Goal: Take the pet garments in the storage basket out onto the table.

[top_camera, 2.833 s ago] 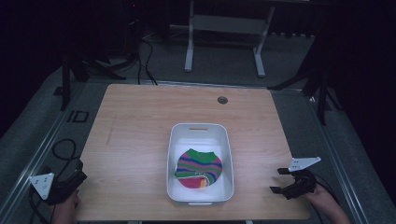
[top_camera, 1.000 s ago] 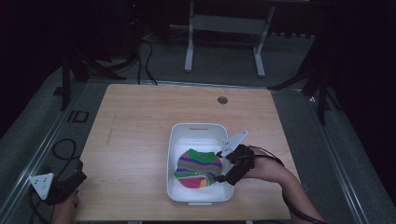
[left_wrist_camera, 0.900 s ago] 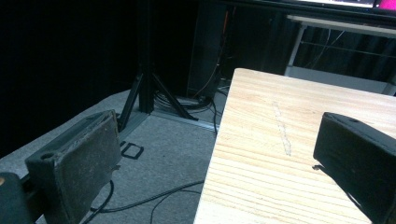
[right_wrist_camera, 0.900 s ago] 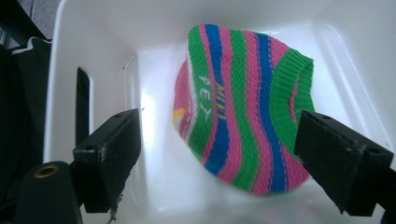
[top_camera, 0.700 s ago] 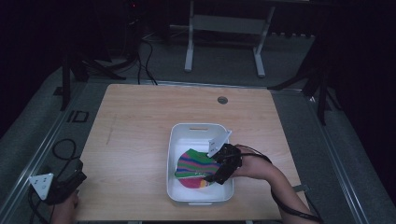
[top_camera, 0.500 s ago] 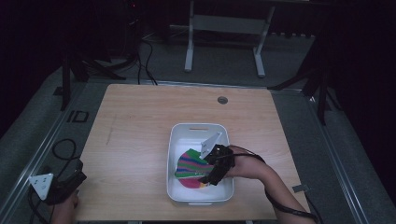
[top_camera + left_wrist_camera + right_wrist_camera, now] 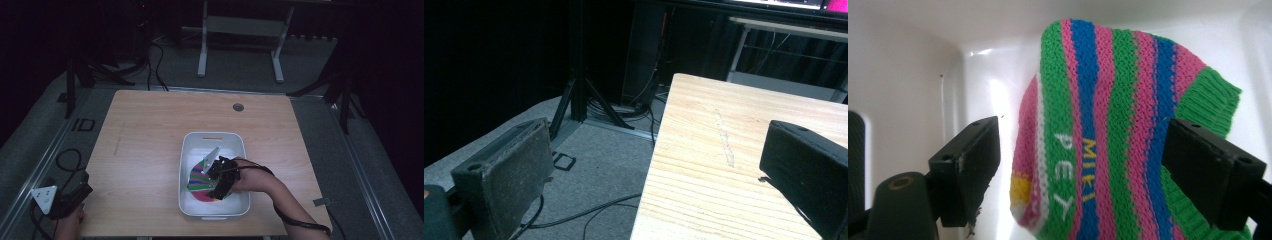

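Observation:
A striped knit sock (image 7: 200, 177) in green, pink and blue lies in a white tub (image 7: 214, 138) near the table's front. My right gripper (image 7: 216, 181) hangs over it inside the tub. In the right gripper view its jaws stand wide open on either side of the sock (image 7: 1108, 145), which carries yellow and white letters. My left gripper (image 7: 67, 200) is held off the table's front left corner. Its jaws are open with nothing between them, pointing along the table's left edge (image 7: 659, 150).
The wooden table (image 7: 150, 135) has a round cable hole (image 7: 238, 107) at the back. A grey floor with cables (image 7: 589, 210) lies left of the table. A metal stand (image 7: 240, 30) is behind it.
My right gripper came in from the table's front right corner, moved left over the tub and lowered onto the sock. The left gripper stayed put.

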Motion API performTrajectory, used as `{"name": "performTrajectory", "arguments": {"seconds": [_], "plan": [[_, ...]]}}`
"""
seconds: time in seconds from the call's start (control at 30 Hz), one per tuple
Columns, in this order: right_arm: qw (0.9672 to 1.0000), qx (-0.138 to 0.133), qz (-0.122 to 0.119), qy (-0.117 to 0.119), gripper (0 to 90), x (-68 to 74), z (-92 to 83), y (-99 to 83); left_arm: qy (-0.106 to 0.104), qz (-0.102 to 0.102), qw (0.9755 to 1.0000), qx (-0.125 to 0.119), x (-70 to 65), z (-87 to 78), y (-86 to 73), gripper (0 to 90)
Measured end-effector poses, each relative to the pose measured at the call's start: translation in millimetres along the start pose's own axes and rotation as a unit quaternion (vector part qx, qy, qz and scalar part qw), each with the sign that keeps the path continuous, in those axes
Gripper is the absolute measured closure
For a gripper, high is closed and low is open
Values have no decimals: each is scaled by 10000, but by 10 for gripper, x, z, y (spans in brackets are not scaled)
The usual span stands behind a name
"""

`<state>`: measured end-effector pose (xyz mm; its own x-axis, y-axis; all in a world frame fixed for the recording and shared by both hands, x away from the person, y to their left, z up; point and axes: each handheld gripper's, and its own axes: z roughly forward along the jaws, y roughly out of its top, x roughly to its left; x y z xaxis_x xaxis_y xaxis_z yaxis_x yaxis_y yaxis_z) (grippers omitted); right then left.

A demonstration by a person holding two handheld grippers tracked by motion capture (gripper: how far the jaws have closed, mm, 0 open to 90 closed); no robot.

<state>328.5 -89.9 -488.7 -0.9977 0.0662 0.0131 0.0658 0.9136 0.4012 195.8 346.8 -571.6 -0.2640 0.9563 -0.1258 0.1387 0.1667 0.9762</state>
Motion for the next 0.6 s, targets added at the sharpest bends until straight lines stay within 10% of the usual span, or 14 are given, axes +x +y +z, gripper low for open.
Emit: {"name": "performTrajectory", "arguments": {"seconds": [0.5,0.6], "plan": [[9939,964,-527,-100,261,101,390,177,-4,13,10000,7,0,1,0,12],[9928,936,-648,-367,474,128,405,178,-7,10,10000,14,0,3,1,12]]}}
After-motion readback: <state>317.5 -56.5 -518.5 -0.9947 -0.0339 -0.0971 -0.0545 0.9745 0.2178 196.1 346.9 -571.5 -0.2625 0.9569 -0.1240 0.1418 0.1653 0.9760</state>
